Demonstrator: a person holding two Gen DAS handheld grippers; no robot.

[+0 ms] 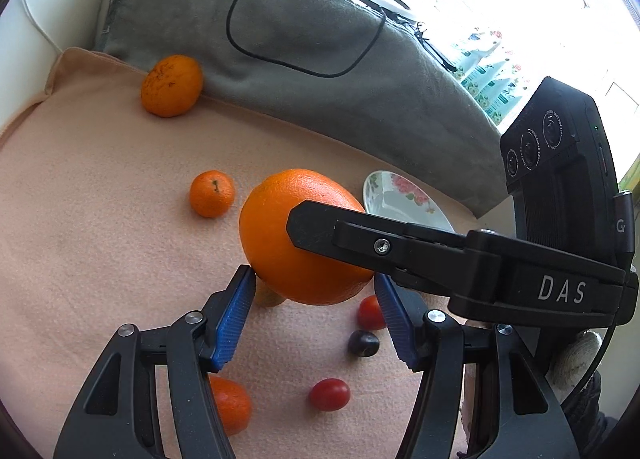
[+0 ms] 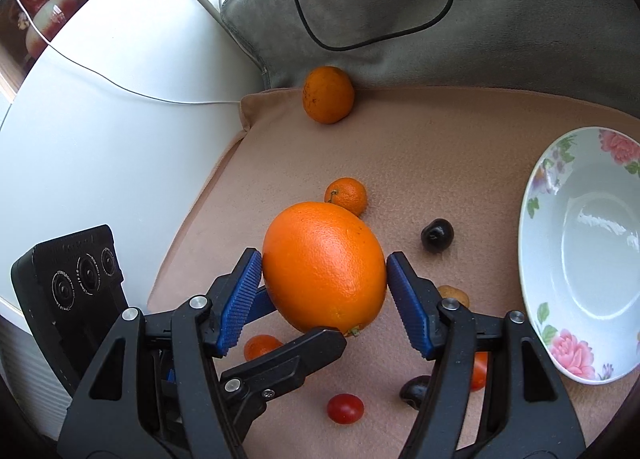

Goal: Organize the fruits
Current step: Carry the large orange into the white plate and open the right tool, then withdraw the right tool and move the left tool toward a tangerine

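Clearly the large orange [image 2: 324,267] is caught between two claws at once. In the right wrist view it sits between the blue pads [image 2: 240,299] of the right claw [image 2: 324,283], the left pad touching its skin and the right pad touching or just beside it, so the right claw is opened about as wide as the fruit and appears closed on it. In the left wrist view the left claw [image 1: 316,299] is spread to a similar width, and the orange [image 1: 276,235] is seen just beyond its fingertips, its underside met or very nearly met by the blue pads [image 1: 234,323]; whether a firm hold is kept there cannot be told. One black finger of the right claw is laid across the fruit's near right side in that view.

The fruit is held above the pink cloth [image 2: 400,147], its long axis tilted from far left to near right. The flowered bowl [image 2: 532,219] lies to the right of it, well apart, empty as far as is shown. That direction is judged to be what the coming move turns on: the right claw is the nearer to the bowl, and a release by the left claw would be needed first.

Smaller fruits are scattered on the cloth: a mandarin [image 2: 347,195] just beyond the orange, a cherry tomato [image 2: 345,409] nearer.
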